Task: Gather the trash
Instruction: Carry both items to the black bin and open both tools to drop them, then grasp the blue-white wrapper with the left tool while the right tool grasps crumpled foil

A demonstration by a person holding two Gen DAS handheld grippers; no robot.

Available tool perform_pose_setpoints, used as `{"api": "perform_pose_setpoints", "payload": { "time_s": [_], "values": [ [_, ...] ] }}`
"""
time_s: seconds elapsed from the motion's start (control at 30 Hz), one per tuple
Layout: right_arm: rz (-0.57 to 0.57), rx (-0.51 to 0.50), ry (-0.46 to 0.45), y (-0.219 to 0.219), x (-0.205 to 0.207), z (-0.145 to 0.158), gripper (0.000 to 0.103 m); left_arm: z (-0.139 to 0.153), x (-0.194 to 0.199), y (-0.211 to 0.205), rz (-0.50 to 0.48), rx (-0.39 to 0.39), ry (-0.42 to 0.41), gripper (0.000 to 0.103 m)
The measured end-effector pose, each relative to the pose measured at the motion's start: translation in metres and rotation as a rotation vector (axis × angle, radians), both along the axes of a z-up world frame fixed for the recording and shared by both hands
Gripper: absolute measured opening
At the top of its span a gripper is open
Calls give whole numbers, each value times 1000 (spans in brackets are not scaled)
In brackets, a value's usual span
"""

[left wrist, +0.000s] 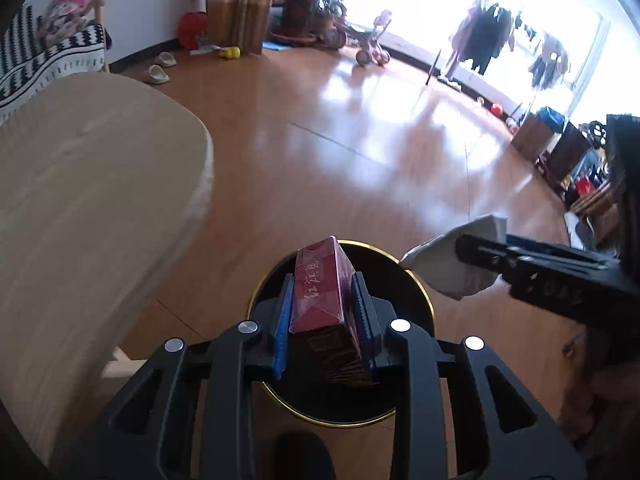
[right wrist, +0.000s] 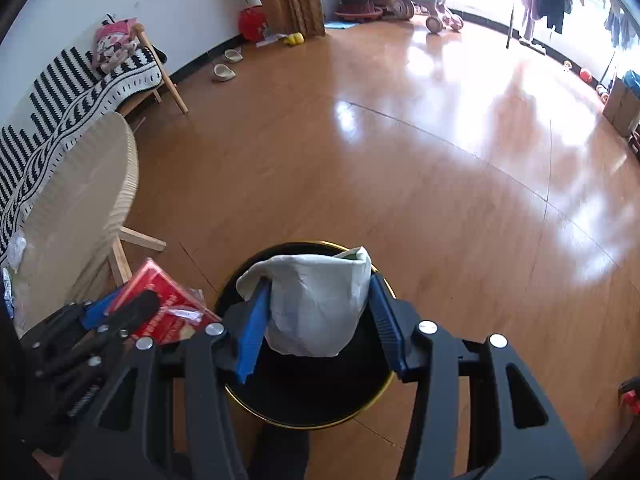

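Red cigarette pack (left wrist: 322, 288) clamped in left gripper (left wrist: 324, 312), crumpled paper (right wrist: 314, 304) gripped by right gripper (right wrist: 316, 320), both over black gold-rimmed bin (right wrist: 240, 394), near table's (left wrist: 92, 200) right edge; centre each over opening b4 releasing

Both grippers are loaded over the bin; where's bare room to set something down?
Open floor beyond the bin is bare. The table's far end too. Crowded: above the bin, left gripper with red box, right gripper with paper.
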State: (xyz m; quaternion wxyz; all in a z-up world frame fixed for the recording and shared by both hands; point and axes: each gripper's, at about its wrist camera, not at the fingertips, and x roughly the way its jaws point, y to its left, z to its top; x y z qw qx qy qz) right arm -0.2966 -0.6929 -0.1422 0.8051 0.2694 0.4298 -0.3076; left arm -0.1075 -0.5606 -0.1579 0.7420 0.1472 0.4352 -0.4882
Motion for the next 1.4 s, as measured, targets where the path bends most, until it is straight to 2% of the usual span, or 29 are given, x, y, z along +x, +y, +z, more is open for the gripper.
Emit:
{"api": "perform_pose_setpoints", "payload": {
  "time_s": [0.2, 0.27, 0.33, 0.47, 0.63, 0.67, 0.77, 0.93, 1.07, 1.23, 1.4],
  "values": [
    [-20, 12, 9, -7, 1, -3, 50, -17, 6, -14, -26, 28, 14, 27],
    [-27, 16, 9, -6, 4, -2, 50, -14, 4, -12, -27, 23, 20, 33],
    [-24, 18, 12, -6, 8, -2, 50, -11, 4, -11, -24, 13, 24, 53],
    [-10, 22, 21, -1, 22, -2, 51, 3, 5, -2, -18, -9, 23, 57],
    [8, 13, 45, 8, 33, -2, 51, 36, 4, 23, -9, -59, 5, 72],
    [8, 9, 53, 10, 36, -2, 54, 43, 4, 30, -5, -68, 5, 74],
    [5, -9, 60, 17, 42, 4, 73, 67, 4, 55, 11, -110, 0, 85],
    [38, -30, 23, 48, 68, 35, 77, 107, 14, 114, 82, -143, -83, 92],
    [150, -58, -81, 107, 110, 80, 81, 132, 36, 175, 202, -148, -124, 93],
    [373, -57, -186, 215, 173, 115, 84, 144, 80, 285, 443, -111, -155, 93],
    [620, 12, -187, 331, 237, 117, 84, 142, 119, 421, 712, -56, -188, 93]
  ]
}}
